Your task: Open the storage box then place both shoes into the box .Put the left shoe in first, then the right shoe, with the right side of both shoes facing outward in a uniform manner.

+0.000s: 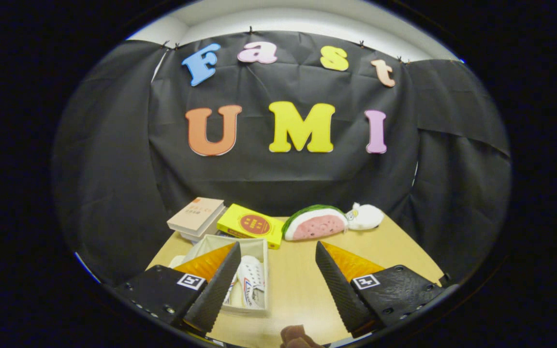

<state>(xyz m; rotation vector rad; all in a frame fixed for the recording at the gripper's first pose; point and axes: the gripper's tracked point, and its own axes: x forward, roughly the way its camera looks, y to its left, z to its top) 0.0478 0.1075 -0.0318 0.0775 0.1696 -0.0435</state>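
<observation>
The gripper is hanging above the wooden table with its fingers spread wide apart and nothing sitting between them, only bare tabletop showing in the gap. The left finger is covering part of the storage box, a pale open-topped bin standing on the table just beside and beyond that finger, so its near-left corner is staying hidden. Inside the box a white shoe is lying with a striped side patch showing; a second white form is peeking out next to it right against the finger, but whether that is the other shoe is hard to make out. Just below the fingers a small brown object is being cut off, too little of it showing to identify. Beyond the box, a beige book, a yellow book, a watermelon-slice plush and a small white plush are lying along the far edge of the table.
</observation>
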